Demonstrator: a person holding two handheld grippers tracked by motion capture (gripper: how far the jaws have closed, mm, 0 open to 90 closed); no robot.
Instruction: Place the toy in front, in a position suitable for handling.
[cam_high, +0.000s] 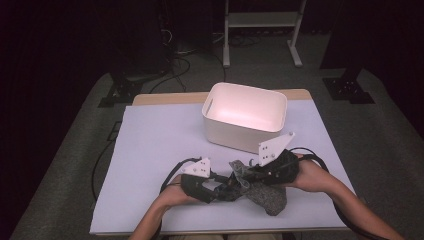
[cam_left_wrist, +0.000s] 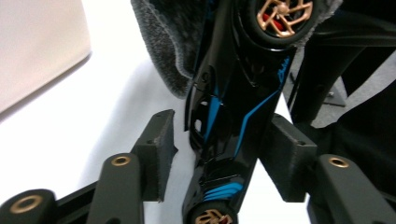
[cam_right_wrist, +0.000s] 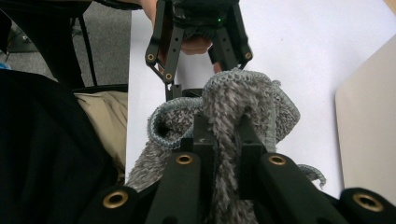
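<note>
Car axis: your glossy black toy car w/ blue stripes, gold-spoked wheels (cam_left_wrist: 233, 107) runs lengthwise betw. left gripper (cam_left_wrist: 219, 154) fingers, one end inside grey fuzzy fabric pouch (cam_right_wrist: 233, 112).
Left fingers: apart, right pad touching car, left clear.
Right gripper (cam_right_wrist: 227, 140): fingers clamped on pouch, near tabletop (cam_high: 150, 150) front edge.

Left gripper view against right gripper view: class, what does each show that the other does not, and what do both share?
The left gripper view shows a black toy car with blue stripes and bronze wheels lying between its jaws, one pad beside each flank.

The right gripper view shows its own jaws pinching a fold of the grey cloth, the left gripper facing it, and tan trousers.

Both show the grey cloth, the white table cover and part of the white bin.
</note>
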